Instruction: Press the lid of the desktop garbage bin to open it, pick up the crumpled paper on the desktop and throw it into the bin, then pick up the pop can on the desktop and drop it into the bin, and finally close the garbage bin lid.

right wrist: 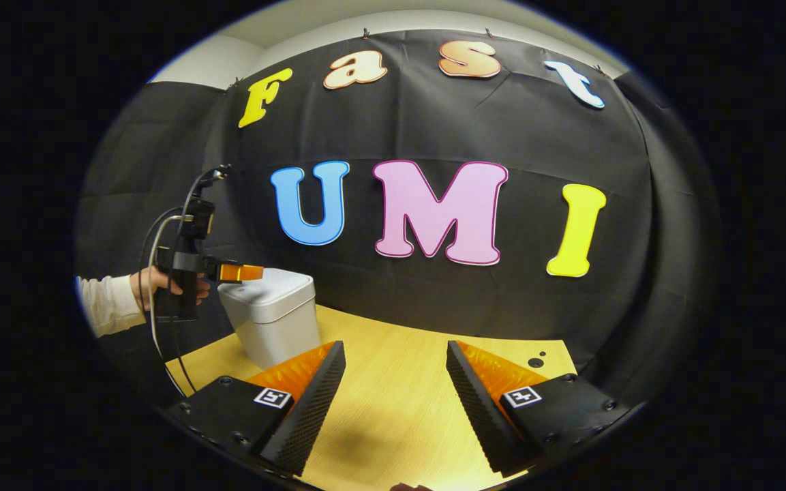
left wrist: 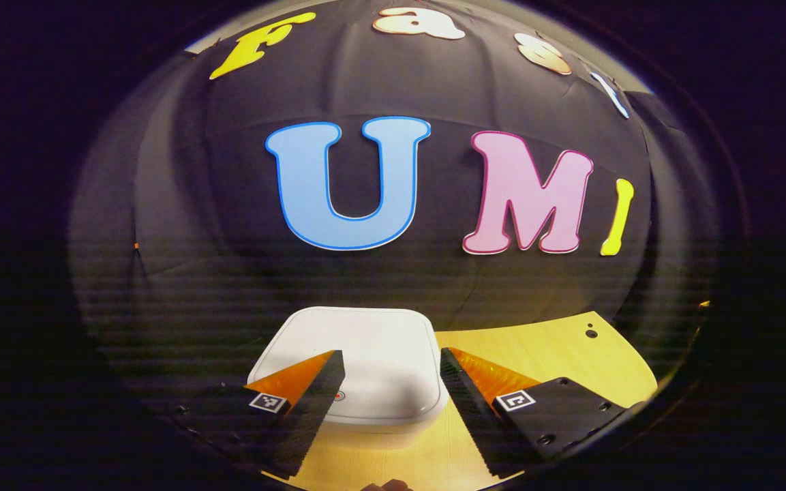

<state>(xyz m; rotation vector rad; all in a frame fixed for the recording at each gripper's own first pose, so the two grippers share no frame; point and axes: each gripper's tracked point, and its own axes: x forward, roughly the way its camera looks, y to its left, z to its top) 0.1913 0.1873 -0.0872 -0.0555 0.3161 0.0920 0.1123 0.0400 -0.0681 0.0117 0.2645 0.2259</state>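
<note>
A white garbage bin (left wrist: 358, 361) with its lid down stands on the wooden desk right in front of my left gripper (left wrist: 391, 361). That gripper hovers just above the lid's near edge, open, with nothing between its fingers. In the right gripper view the same bin (right wrist: 271, 317) stands at the desk's left end, and the left gripper (right wrist: 239, 273) hangs over its lid, held by a hand in a white sleeve (right wrist: 110, 303). My right gripper (right wrist: 395, 358) is open over bare desk, well to the right of the bin.
The wooden desk (right wrist: 399, 382) runs back to the black cloth wall. Two small dark holes (right wrist: 537, 360) mark its far right corner. A cable (right wrist: 157, 273) loops off the left gripper's handle.
</note>
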